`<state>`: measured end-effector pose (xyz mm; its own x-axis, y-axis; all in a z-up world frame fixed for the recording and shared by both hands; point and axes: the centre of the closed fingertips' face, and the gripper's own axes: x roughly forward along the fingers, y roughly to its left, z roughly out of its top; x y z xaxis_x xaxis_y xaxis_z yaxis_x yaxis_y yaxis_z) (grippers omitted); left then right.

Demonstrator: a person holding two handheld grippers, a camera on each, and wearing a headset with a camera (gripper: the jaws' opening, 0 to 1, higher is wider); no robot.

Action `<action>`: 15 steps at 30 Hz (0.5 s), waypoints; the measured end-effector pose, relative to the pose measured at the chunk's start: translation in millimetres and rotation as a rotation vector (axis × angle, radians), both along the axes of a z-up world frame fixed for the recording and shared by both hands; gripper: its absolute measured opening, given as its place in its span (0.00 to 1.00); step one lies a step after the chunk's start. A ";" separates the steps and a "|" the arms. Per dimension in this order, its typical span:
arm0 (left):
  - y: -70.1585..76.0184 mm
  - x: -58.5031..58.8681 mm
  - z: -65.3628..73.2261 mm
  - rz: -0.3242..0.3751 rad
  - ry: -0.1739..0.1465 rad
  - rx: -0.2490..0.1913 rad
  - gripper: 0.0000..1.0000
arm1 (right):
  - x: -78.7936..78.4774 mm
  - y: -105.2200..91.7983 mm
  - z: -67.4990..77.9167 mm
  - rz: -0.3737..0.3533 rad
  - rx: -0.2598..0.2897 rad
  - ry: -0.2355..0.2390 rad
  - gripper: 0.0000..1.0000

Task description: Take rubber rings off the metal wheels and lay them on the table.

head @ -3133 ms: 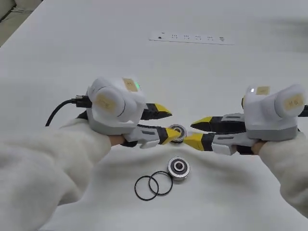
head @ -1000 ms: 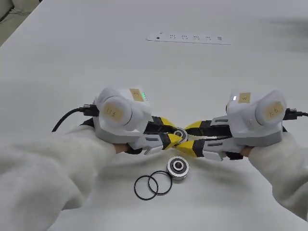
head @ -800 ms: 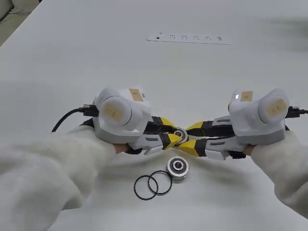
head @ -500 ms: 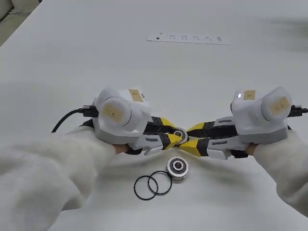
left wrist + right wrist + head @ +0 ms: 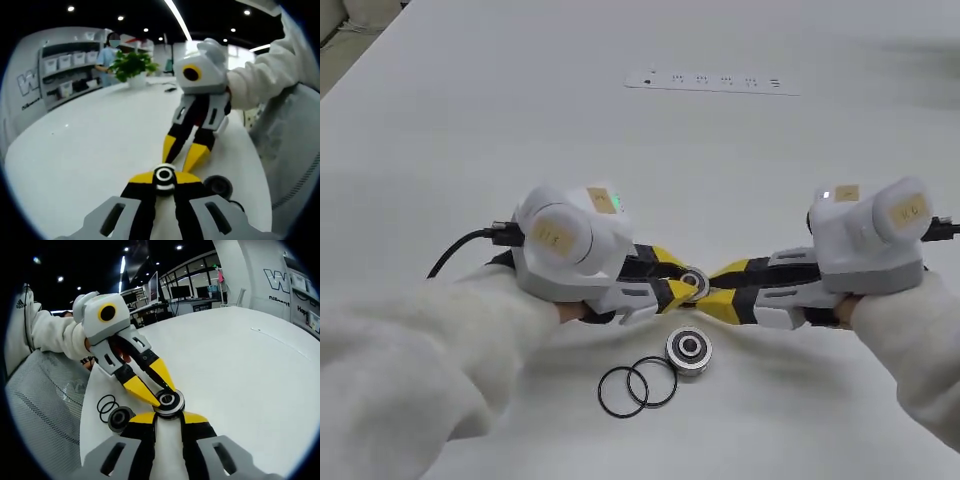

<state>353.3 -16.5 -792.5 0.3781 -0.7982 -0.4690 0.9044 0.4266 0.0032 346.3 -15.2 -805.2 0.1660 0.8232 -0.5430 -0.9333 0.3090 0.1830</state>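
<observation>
The left gripper (image 5: pixel 678 283), reaching in from the left of the head view, is clamped on a small metal wheel (image 5: pixel 695 283) at frame centre. The right gripper (image 5: pixel 714 290) comes in from the right with its jaws almost together, yellow tips pinching the same wheel's rim. Whether they bite rubber or metal cannot be told. Just below, a second wheel (image 5: pixel 689 350) lies flat on the white table (image 5: pixel 620 150). Two loose rubber rings (image 5: pixel 638 385) overlap each other just beside it at lower left. A power strip (image 5: pixel 712 81) lies well apart at upper centre.
</observation>
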 end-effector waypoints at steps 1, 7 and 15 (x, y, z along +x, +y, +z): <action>0.0 -0.2 -0.1 0.000 0.000 0.000 0.14 | -1.3 -0.3 -0.5 -0.011 -0.002 0.018 0.17; 0.0 -0.8 -0.1 0.002 0.002 -0.003 0.14 | -1.7 0.2 0.0 -0.002 -0.006 0.004 0.16; 0.5 -1.0 -0.2 0.005 0.005 -0.006 0.14 | -2.0 0.1 0.0 0.006 -0.013 -0.008 0.15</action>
